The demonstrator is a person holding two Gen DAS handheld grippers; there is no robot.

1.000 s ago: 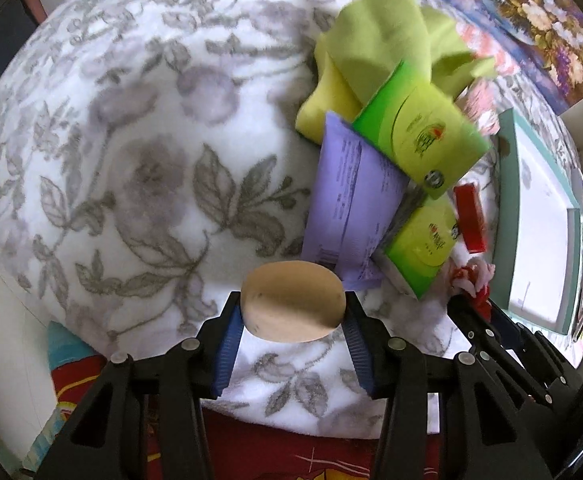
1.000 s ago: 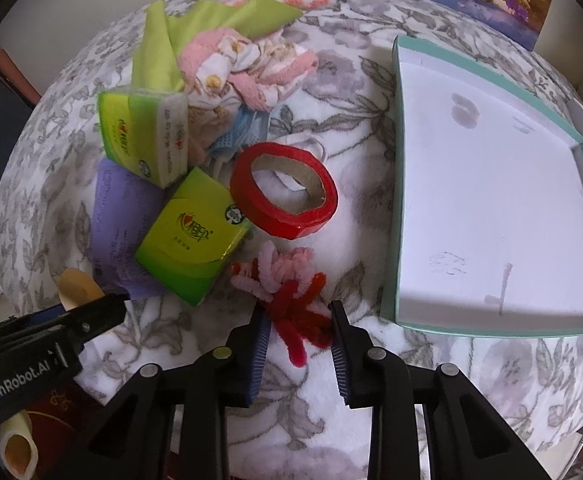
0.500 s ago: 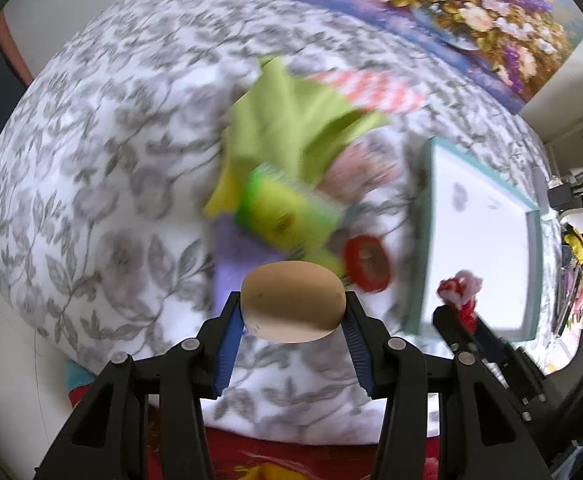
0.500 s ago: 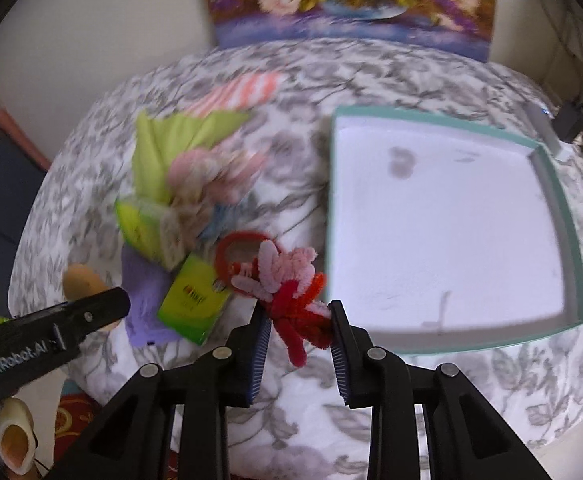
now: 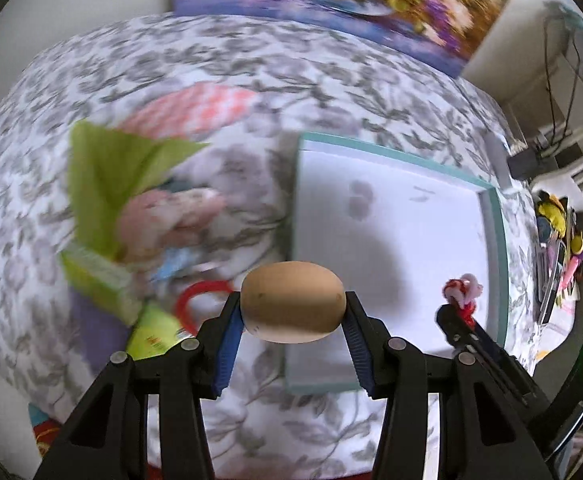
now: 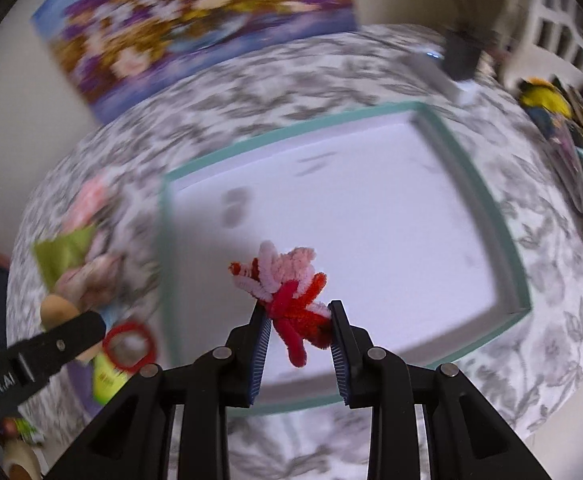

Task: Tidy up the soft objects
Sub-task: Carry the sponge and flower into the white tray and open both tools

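At the far left, the pile on the flowered counter point(image 5: 251, 80) is smeared by motion blur: a green cloth point(image 5: 111, 172), a pink bundle point(image 5: 163, 220), green packets point(image 5: 99, 284) and a red tape ring point(image 5: 195, 300). A second ago that pile filled the left wrist view close up; now it sits off to the left and looks smaller, and the tray point(image 5: 495, 248) has come into the middle.

The left gripper point(image 5: 293, 312) holds a tan, egg-shaped soft thing point(image 5: 293, 304) with its jaws closed on both ends, the same grip as a second ago. The egg now hangs over the tray's near left corner instead of over bare cloth.

To the right, the right gripper point(image 6: 297, 320) has its jaws pressed on a red and pink pipe-cleaner tangle point(image 6: 287, 292). A second ago that tangle lay on the counter beside the tray; now it is lifted clear and hangs above the tray's white floor, near the front. In the left view it shows as a small red tuft at the gripper's tip, over the tray's right side.

The tray itself has nothing in it yet but faint marks. A flower painting point(image 6: 195, 20) leans behind the counter.
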